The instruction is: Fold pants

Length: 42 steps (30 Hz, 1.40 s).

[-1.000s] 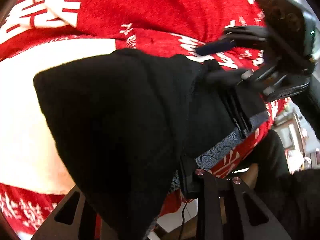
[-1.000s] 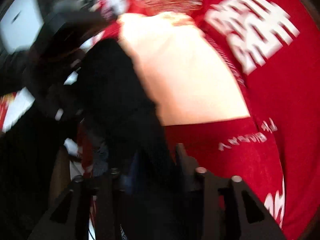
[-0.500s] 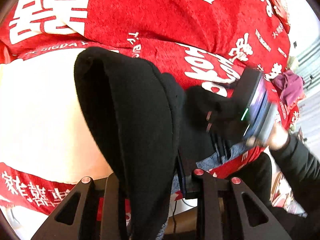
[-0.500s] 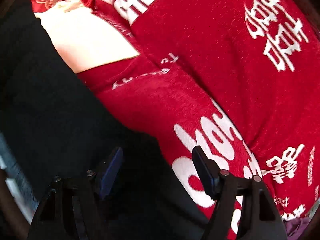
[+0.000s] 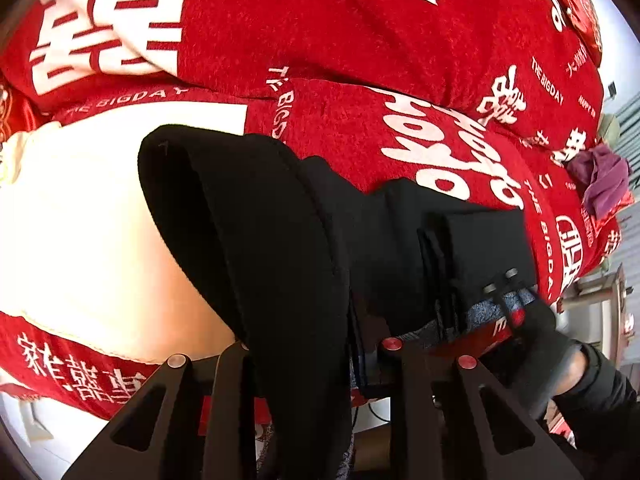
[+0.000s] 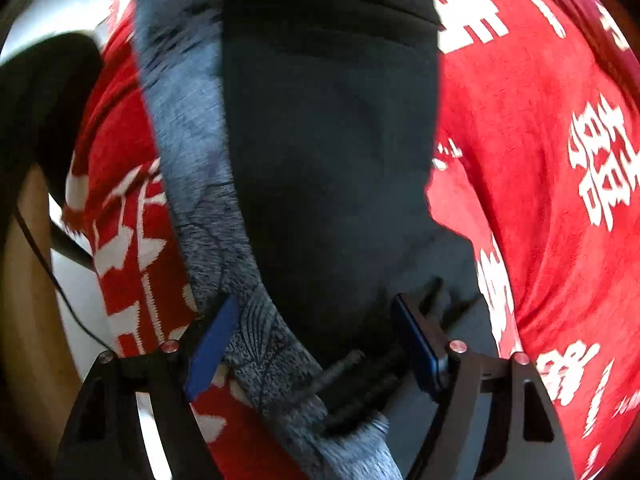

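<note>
The black pants [image 5: 256, 248] lay on a red blanket [image 5: 360, 40] printed with white characters, part of them lifted in a thick hanging fold. The left gripper [image 5: 312, 364] had that fold pinched between its jaws, which were closing tighter on the cloth. The right gripper [image 6: 316, 344] hung over the pants' grey-lined edge [image 6: 192, 168], its jaws opening wide; the blue pads [image 6: 212, 340] stood either side of the fabric without pressing it, so it held nothing. In the left wrist view that gripper sat at the pants' near-right edge, by a dark sleeve [image 5: 592, 392]. Judging by the doubled layers, at least one fold looked made, and the bundle was not yet laid flat. Setting down the raised fold and smoothing it seemed to be left.
</note>
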Motion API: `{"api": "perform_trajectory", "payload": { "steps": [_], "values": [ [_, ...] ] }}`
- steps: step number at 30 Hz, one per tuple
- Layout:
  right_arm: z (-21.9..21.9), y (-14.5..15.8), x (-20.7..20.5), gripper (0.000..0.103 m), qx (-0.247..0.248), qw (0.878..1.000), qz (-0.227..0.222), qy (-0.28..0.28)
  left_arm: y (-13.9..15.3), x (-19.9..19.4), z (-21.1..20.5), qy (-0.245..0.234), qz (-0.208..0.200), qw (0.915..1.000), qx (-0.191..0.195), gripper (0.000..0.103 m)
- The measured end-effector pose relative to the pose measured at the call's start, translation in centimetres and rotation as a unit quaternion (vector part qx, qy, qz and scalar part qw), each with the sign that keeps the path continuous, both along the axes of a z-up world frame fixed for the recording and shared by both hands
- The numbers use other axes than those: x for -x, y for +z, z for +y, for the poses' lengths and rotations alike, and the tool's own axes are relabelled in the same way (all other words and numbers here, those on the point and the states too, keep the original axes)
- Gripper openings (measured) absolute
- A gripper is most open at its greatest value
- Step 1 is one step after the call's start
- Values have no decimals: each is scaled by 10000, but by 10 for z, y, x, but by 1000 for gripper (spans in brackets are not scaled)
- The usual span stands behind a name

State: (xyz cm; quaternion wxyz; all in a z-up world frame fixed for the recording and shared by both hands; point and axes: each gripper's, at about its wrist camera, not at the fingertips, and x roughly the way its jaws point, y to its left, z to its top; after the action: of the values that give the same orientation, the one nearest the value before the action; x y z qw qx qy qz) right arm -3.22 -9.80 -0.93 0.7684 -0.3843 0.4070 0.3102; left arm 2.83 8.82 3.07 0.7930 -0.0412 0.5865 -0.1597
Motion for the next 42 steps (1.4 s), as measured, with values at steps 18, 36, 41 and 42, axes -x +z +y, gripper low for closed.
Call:
{"api": "perform_trajectory", "payload": {
  "steps": [18,36,41,42],
  "values": [
    [-212,48,3,81,-1829,9360,54,-3006,71,-8,-212,-1076,159,9940,-88,23],
    [-341,13,48,81,-2471,8456,528,-4702,-60,-25,-380,-1543,1118,9799,-582,69],
    [-346,10,53,81,-2791,8339,722,-4706,-21,-18,-381,-1829,766,9799,-239,71],
    [-346,12,53,81,-2885,8329,740,-4665,-11,-19,-377,-1833,712,9804,-84,71]
  ]
}}
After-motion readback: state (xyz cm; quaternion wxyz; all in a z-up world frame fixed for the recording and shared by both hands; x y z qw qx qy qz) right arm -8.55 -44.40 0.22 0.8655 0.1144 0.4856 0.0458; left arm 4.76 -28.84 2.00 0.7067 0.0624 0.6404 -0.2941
